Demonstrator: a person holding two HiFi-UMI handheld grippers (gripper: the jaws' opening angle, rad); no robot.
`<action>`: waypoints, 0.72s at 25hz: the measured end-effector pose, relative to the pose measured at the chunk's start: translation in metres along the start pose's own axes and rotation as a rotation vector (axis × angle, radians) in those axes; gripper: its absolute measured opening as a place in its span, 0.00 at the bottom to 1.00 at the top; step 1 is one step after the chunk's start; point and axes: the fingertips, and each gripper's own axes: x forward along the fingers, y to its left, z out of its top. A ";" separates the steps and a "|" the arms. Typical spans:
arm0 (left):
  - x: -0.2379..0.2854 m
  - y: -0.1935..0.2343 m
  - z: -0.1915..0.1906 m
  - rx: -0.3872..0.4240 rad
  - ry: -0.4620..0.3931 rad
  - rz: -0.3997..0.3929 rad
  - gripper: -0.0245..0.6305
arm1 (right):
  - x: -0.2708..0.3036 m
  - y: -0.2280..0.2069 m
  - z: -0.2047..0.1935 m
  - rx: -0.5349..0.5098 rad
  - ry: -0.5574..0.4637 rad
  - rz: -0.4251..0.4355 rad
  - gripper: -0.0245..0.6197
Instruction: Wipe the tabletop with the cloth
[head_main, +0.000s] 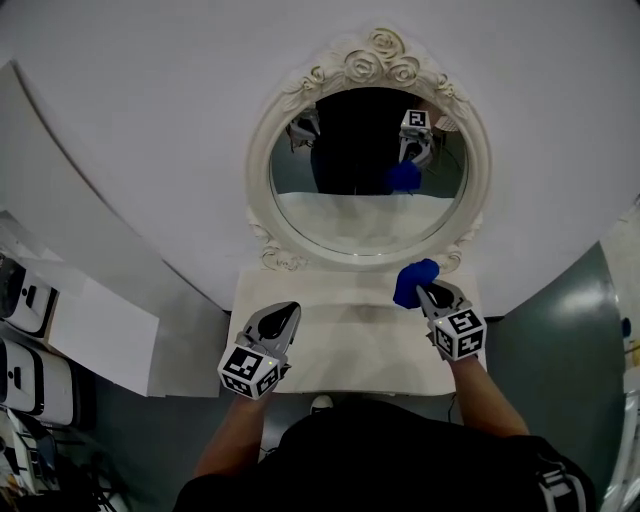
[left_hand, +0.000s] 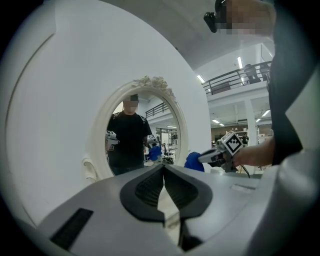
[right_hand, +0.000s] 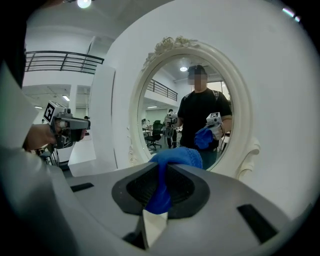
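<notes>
**One cloth, two tongs, one mirror**

Nearest me, the person's two forearms (head_main: 232, 442) reach out over a single narrow white bench (head_main: 345, 345), one pair of tongs in each hand. The left tongs (head_main: 286, 311) hang over the near left part of the bench. Their jaws are pressed together at the tips with nothing between them. The right tongs (head_main: 424, 292) sit further forward on the right, clamped on the one blue cloth (head_main: 413, 280). It bulges out past the tips in a bunch, above the back right of the bench. I cannot tell whether it touches the surface. Behind it stands one oval mirror (head_main: 372, 57) in a white carved frame topped with roses, set against the white wall (head_main: 150, 100). The glass shows the person, both tongs and the cloth again.
</notes>
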 end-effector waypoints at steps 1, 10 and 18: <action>-0.004 0.003 -0.001 -0.001 0.001 0.010 0.06 | 0.008 0.006 -0.004 0.005 0.012 0.017 0.09; -0.062 0.057 -0.022 -0.049 0.022 0.139 0.06 | 0.107 0.130 -0.034 0.053 0.131 0.312 0.09; -0.118 0.110 -0.040 -0.087 0.037 0.256 0.06 | 0.202 0.245 -0.058 0.109 0.235 0.559 0.09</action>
